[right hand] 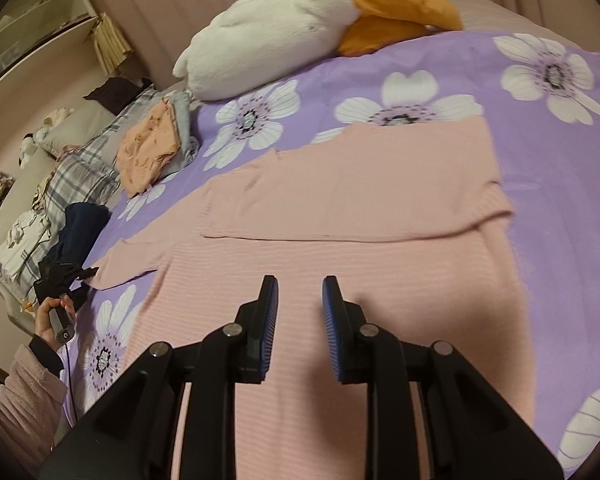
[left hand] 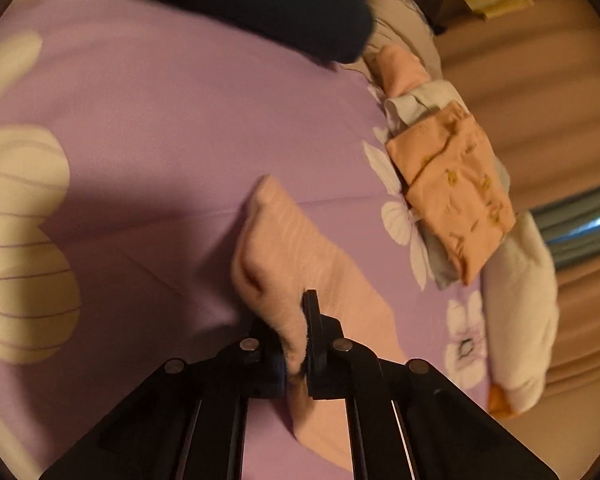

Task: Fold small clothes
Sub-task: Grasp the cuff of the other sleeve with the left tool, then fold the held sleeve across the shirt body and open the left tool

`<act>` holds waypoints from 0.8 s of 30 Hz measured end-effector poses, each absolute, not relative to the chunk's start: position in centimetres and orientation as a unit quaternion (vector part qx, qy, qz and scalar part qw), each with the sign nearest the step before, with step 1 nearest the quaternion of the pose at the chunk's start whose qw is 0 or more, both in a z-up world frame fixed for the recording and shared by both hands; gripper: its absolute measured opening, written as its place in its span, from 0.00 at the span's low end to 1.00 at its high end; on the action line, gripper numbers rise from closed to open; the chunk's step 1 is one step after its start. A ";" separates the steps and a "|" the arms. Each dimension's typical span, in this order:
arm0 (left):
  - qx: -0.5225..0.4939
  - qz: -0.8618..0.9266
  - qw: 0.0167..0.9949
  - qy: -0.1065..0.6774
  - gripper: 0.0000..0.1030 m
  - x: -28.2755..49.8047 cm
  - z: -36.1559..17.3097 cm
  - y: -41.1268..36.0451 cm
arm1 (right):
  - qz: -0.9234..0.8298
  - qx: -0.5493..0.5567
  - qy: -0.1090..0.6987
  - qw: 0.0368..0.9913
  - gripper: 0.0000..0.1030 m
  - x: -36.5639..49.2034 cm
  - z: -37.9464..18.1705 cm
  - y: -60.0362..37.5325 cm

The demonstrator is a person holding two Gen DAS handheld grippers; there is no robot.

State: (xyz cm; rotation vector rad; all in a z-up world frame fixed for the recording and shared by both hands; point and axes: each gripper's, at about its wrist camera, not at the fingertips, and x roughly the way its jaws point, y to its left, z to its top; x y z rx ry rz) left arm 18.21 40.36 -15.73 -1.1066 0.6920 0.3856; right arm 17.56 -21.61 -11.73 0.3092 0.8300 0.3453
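Left gripper (left hand: pixel 305 344): its jaws are closing on a bunched fold of the pink top (left hand: pixel 284 264), with the cloth pinched between them and draping forward over the sheet.
Right gripper (right hand: pixel 299 320): its jaws are standing apart with nothing between them, hovering just above the pink top (right hand: pixel 340 240).
Pink top: it is lying spread on the purple sheet (right hand: pixel 560 168) in the right wrist view, one sleeve folded across the body and the other sleeve reaching out toward the left gripper (right hand: pixel 62 276) at the left edge.
Hand (right hand: pixel 54 316): it is gripping the left gripper's handle, a fuzzy pink cuff showing behind it.
Purple sheet: it is lying under everything, printed with large white flowers.
Folded pile (right hand: pixel 152 148): an orange printed piece is sitting on top of grey ones at the sheet's far edge, well apart from the pink top; the left wrist view is showing the same pile (left hand: pixel 456 188) to the right.
Plush goose (right hand: pixel 284 28): it is lying beyond the pile, white with an orange beak.
Dark garment (left hand: pixel 260 4): it is lying at the far side of the sheet, blurred.
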 end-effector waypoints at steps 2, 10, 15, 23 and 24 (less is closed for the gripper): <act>-0.466 0.169 0.808 0.318 0.02 18.8 -13.4 38.7 | 0.158 0.154 0.395 0.892 0.24 17.1 -11.7 -22.6; -0.348 0.056 0.891 0.285 0.02 23.0 -2.5 27.5 | 0.151 0.175 0.377 0.897 0.25 15.3 -11.1 -25.4; -0.295 -0.018 0.907 0.301 0.02 26.3 0.5 18.0 | 0.153 0.185 0.370 0.897 0.27 14.4 -11.1 -26.8; -0.193 -0.081 0.907 0.364 0.02 29.7 -2.0 3.7 | 0.122 0.197 0.376 0.897 0.28 13.3 -12.3 -30.2; -0.180 -0.084 0.907 0.373 0.02 29.9 -2.7 2.2 | 0.116 0.203 0.377 0.896 0.28 13.1 -12.5 -30.7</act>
